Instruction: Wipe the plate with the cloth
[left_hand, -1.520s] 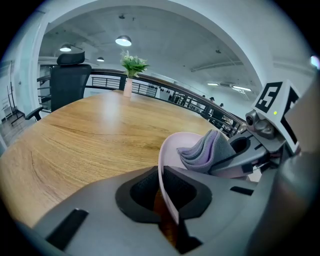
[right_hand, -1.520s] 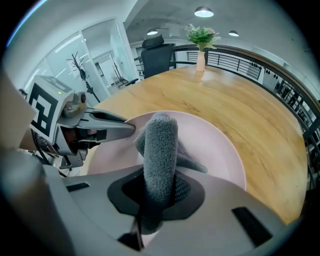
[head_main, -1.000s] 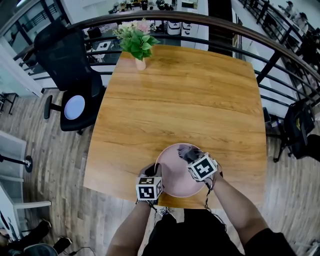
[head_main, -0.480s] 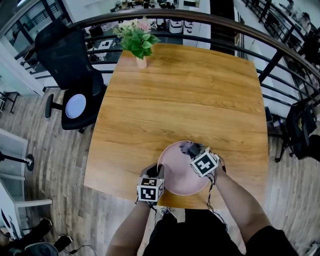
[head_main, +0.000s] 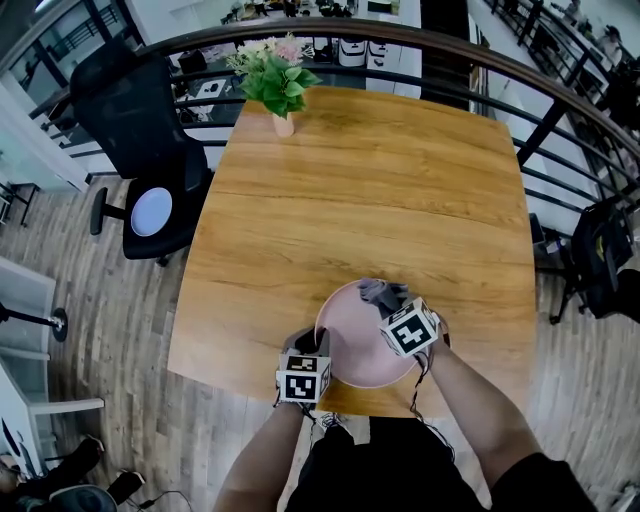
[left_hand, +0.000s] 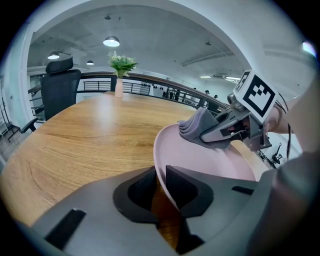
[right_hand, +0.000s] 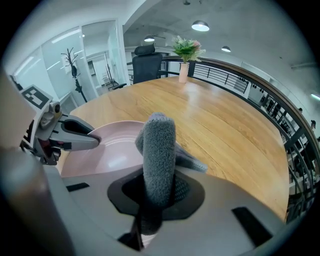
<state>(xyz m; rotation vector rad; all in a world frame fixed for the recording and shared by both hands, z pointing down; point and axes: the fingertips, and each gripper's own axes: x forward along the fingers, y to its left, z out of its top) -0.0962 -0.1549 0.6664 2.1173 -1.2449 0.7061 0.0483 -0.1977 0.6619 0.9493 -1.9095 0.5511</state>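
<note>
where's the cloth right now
The cloth is clamped in the right gripper, against the far right rim of the plate, near the table's near edge in the head view.

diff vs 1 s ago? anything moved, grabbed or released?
The left claw has just been opening its jaws, with the rim of the pink plate between them. The right claw, shut on the grey cloth, shifted slightly up and right in the head view. Unchanged: the right claw's grip, the plate at the near edge of the wooden table, and the flower vase.

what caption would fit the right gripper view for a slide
Right gripper clamps a rolled grey cloth at the pink plate, wooden table stretching beyond.
</note>
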